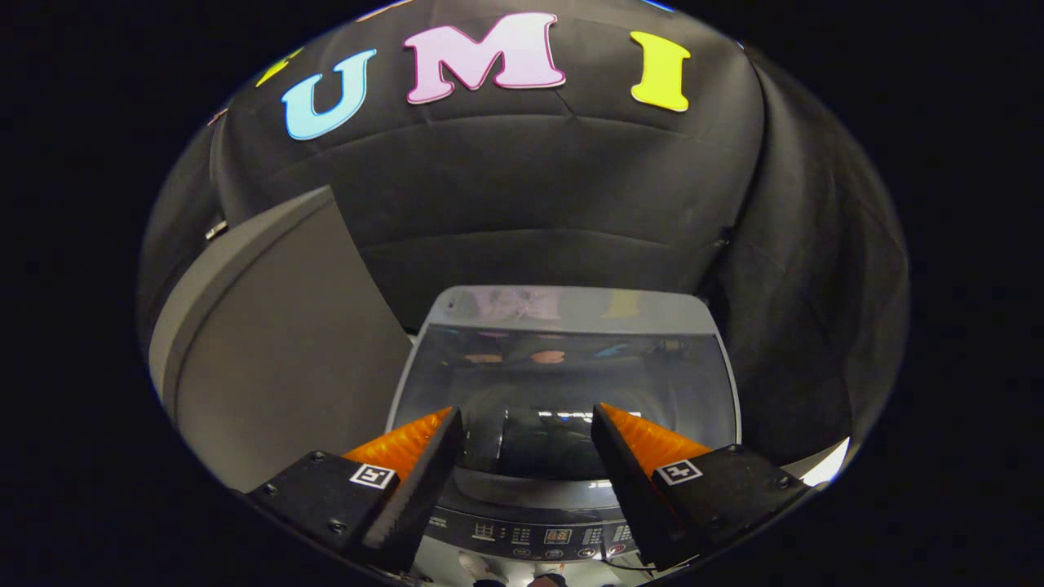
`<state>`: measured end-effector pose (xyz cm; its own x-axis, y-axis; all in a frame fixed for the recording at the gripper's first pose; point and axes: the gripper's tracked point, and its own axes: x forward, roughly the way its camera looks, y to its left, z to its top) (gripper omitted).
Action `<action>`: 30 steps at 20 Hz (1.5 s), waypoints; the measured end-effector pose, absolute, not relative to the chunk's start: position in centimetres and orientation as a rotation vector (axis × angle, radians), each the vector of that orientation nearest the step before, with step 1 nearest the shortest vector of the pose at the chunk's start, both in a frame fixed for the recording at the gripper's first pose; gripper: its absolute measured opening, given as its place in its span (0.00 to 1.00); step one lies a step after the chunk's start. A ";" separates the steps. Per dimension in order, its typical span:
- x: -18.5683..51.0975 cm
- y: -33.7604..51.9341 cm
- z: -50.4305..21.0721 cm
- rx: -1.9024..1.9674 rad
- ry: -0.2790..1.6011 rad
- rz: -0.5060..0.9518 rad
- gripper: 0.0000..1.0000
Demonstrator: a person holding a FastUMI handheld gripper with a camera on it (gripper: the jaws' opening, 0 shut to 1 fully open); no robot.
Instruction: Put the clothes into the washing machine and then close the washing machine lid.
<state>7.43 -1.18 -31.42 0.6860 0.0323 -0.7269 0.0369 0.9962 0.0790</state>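
Observation:
A top-loading washing machine [571, 310] stands just ahead of and below my fingers. Its glass lid [669, 375] looks to be lying down flat over the tub and mirrors the booth wall. Through the glass, between my fingertips, I make out a dark rounded shape that I cannot identify. The control panel [538, 536] with its buttons runs along the near edge, under my fingers. My gripper [526, 412] hovers above the lid's front part, open, with nothing between its fingers.
A tall grey panel or cabinet [277, 350] rises right beside the machine on its left. Black cloth hangs behind and to the right of the machine. A pale strip of floor [828, 465] shows at the lower right.

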 end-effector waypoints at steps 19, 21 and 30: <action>11.9 3.5 -11.1 0.025 0.377 0.103 0.98; 11.9 3.5 -10.2 0.030 0.352 0.095 0.98; 13.3 2.8 -4.7 0.020 0.218 0.052 0.98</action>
<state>13.31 2.80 -4.75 0.9749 0.0542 -0.2160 -0.0498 0.9984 0.0257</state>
